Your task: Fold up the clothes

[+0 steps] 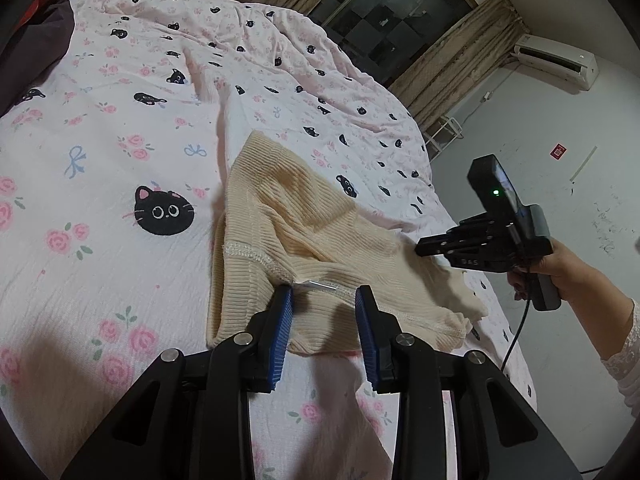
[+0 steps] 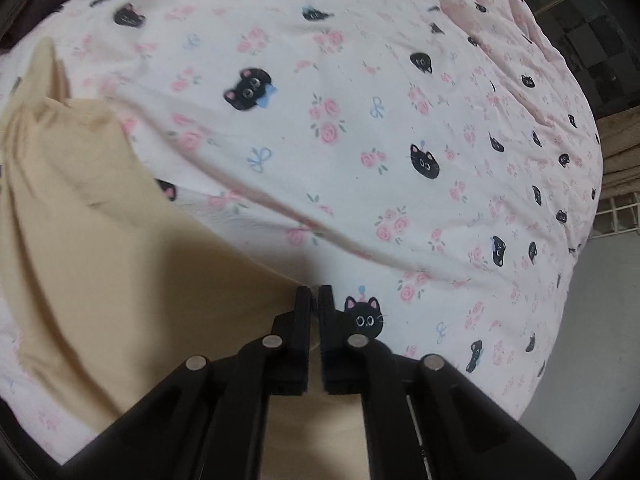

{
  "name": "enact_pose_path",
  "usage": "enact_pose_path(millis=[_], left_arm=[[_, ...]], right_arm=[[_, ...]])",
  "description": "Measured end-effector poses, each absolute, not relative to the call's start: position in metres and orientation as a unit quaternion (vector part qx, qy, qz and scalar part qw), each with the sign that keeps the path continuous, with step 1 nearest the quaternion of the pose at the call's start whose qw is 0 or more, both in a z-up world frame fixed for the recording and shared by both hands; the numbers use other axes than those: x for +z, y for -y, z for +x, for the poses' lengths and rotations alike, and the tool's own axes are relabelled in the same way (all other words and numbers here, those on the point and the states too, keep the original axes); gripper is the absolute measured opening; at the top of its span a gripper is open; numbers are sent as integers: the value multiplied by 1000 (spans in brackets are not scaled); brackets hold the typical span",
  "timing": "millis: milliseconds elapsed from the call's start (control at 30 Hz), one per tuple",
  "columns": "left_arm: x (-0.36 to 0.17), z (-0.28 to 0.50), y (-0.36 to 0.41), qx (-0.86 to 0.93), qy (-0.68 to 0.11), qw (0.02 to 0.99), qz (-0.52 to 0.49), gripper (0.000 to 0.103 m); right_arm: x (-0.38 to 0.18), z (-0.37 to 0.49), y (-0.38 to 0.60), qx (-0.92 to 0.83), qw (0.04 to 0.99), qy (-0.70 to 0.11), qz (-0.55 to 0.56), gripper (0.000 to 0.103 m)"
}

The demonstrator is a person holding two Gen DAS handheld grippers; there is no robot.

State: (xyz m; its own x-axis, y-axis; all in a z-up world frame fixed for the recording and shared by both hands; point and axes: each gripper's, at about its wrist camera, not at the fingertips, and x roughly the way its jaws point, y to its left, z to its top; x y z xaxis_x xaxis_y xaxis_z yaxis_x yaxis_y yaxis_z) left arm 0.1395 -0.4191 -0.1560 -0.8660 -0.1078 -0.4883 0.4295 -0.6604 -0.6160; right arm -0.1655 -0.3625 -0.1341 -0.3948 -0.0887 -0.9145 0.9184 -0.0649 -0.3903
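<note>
Cream ribbed knit top (image 1: 304,236) lies rumpled on the bed (image 1: 100,280), near the edge closest to the person; one part folded or bunched over itself, stitched hem showing, no neat rectangle yet; I'd call the fold barely started, most of it left: flatten, bring sides in, fold lengthwise.

Left claw (image 1: 324,300) sits low over the near hem, blue pads apart with the hem and a small white tag in the gap; pads do not press the cloth in this view, so nothing held there.

Right claw (image 2: 314,300), seen from its own camera, has its jaws nearly together with a thin slit between; tips sit right at the cloth's edge; can't tell whether fabric is pinched, view is blurred. From the left view that claw (image 1: 424,249) sits at the garment's right side, a hand (image 1: 560,276) on the grip and a cable hanging from it.

Bed cover is pale pink crinkled cotton, black cat faces, roses, blue bows; wrinkled, soft, will drag with the cloth. Dark and red fabric (image 1: 36,32) at the far corner. Room: dark window (image 1: 392,12) with beige curtains (image 1: 452,68), wall air conditioner (image 1: 556,60), scuffed white wall.
</note>
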Motion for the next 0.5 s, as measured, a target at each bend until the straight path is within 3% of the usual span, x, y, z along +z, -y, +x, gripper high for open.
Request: enact_pose_path(millis=[133,300,500], left_arm=[[-156,139,419,-887,-383,153,209,28],[-155,138,419,-887,-381,155,210,28],[-155,137,418,-888,-380,154,208,29]], right_arm=[[-120,-164,367,-657,391,-538,355,20],[-79,-122,378,-622,521,-461,359,20],[-95,-50,407,-533,599,-476,362,20]])
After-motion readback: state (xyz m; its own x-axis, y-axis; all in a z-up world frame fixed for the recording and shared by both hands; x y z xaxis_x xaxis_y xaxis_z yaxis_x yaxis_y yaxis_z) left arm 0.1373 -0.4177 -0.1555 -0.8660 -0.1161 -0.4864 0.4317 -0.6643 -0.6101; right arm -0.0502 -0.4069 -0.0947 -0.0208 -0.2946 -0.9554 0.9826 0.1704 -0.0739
